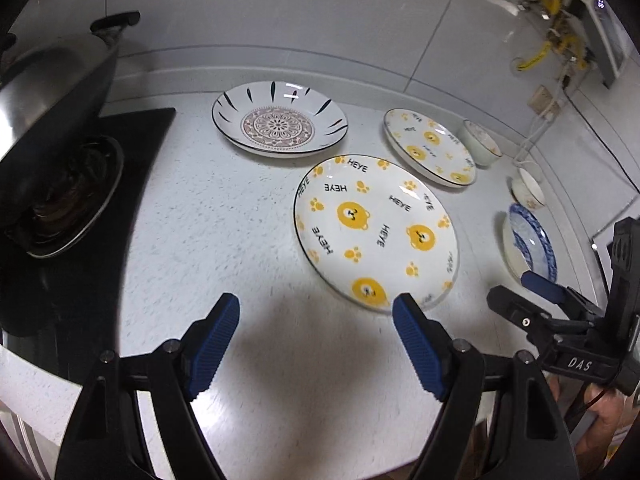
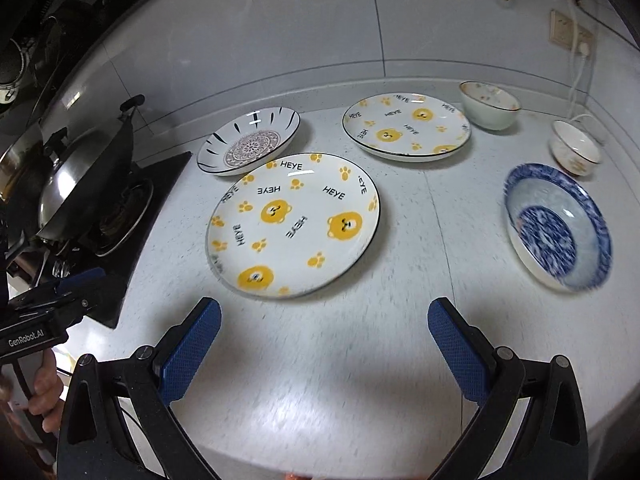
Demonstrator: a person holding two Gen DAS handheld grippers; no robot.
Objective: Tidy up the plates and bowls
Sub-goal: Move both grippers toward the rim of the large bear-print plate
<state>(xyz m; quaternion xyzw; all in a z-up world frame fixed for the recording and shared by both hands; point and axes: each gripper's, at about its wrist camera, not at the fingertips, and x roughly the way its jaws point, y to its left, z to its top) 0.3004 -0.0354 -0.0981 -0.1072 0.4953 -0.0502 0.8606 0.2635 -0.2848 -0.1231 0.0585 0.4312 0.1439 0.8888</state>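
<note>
A near yellow-bear plate (image 1: 376,232) (image 2: 294,224) lies on the white counter (image 1: 224,232) (image 2: 400,264). A second bear plate (image 1: 430,146) (image 2: 406,126) lies behind it. A mandala plate (image 1: 280,118) (image 2: 248,146) sits at the back left. A blue-patterned bowl (image 1: 530,242) (image 2: 556,226), a white bowl (image 1: 480,142) (image 2: 490,106) and a small floral bowl (image 1: 528,188) (image 2: 576,148) stand to the right. My left gripper (image 1: 316,316) is open and empty, just short of the near bear plate. My right gripper (image 2: 324,320) is open and empty above bare counter, also showing in the left wrist view (image 1: 516,292).
A lidded wok (image 1: 52,92) (image 2: 80,176) sits on a black gas stove (image 1: 80,184) (image 2: 132,216) at the left. A wall socket and cable (image 2: 570,34) are at the back right. The tiled wall closes the back.
</note>
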